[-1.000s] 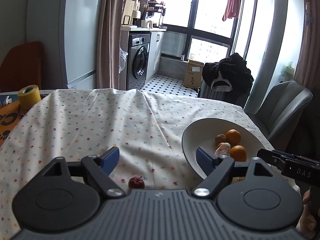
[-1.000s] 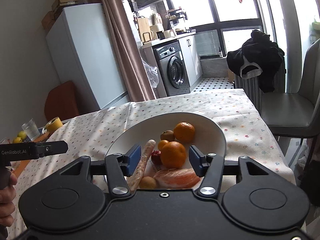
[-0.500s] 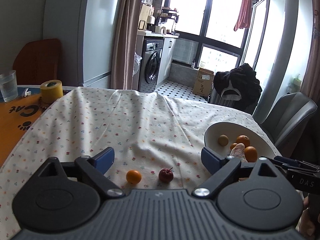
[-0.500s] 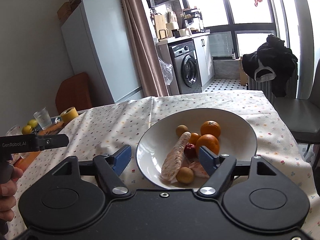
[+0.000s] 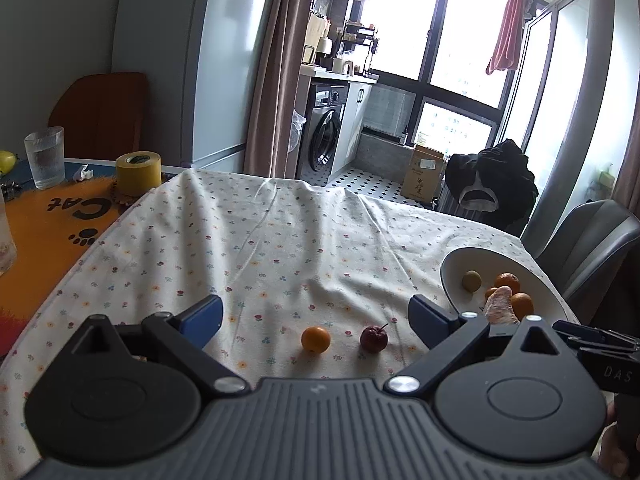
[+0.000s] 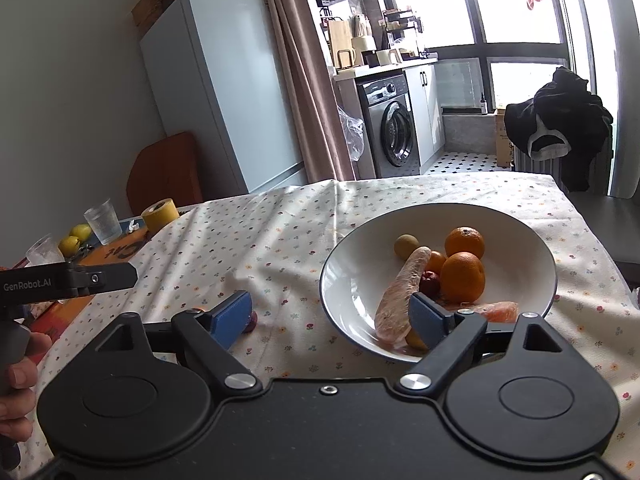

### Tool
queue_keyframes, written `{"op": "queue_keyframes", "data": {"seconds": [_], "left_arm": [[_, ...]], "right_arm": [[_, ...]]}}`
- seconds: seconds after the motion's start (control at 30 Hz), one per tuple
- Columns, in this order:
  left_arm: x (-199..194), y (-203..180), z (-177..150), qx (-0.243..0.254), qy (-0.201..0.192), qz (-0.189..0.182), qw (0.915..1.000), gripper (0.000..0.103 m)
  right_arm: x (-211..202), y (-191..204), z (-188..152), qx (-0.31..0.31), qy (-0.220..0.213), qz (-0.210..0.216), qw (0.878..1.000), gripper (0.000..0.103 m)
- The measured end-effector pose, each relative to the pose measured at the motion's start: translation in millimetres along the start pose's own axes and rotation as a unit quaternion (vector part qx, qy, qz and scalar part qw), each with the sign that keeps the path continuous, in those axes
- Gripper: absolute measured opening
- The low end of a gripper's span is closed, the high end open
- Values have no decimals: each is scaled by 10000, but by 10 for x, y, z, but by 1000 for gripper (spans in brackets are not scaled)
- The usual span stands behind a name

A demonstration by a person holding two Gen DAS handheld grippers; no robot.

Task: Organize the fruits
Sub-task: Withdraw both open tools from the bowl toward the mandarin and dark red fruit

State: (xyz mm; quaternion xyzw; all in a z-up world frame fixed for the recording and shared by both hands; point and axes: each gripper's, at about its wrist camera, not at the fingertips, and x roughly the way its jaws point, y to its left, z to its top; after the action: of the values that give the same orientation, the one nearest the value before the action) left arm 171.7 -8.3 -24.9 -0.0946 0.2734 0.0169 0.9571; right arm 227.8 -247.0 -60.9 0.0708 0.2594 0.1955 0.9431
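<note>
Both hand-held grippers empty; two fruits loose outside bowl

Left hand-held gripper (image 5: 316,318): jaws spread wide, nothing between the blue pads, held above the tabletop (image 5: 256,240). Just ahead of it, between the pads, a small orange (image 5: 315,339) and a dark red fruit (image 5: 373,338) lie side by side on the floral cloth, close but apart. The white bowl (image 5: 454,270) sits ahead and to its right.

Right hand-held gripper (image 6: 332,312): jaws likewise wide, holding nothing. Its right pad overlaps the near rim of the bowl (image 6: 532,240). Bowl contents: two large oranges (image 6: 464,278), a brownish round fruit (image 6: 406,245), a pale elongated piece (image 6: 400,292), further small fruits partly hidden. A dark red fruit shows at the tip of its left pad, on the cloth.

Far left beyond both: yellow tape roll (image 5: 138,174), drinking glass (image 5: 45,157)
</note>
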Motion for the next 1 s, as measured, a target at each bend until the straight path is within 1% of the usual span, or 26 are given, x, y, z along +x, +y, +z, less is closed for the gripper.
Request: {"op": "queue_keyframes", "data": {"seconds": [0.5, 0.63, 0.73, 0.8, 0.87, 1.0], "left_arm": [[-58, 188, -87, -127, 72, 47, 9999, 103], [-31, 223, -114, -183, 116, 34, 9998, 103], [-8, 247, -138, -182, 146, 21, 9997, 103], [17, 258, -158, -152, 164, 2, 9998, 102], [45, 257, -174, -110, 194, 7, 9998, 100], [122, 248, -201, -37, 244, 51, 9997, 100]], "right_arm": [[82, 200, -57, -98, 166, 215, 9996, 97], [119, 229, -82, -113, 212, 271, 9993, 97], [140, 258, -103, -181, 221, 336, 9990, 95], [169, 282, -113, -240, 243, 361, 9988, 92], [210, 300, -118, -256, 300, 396, 9984, 83], [305, 358, -126, -367, 393, 456, 9975, 82]]}}
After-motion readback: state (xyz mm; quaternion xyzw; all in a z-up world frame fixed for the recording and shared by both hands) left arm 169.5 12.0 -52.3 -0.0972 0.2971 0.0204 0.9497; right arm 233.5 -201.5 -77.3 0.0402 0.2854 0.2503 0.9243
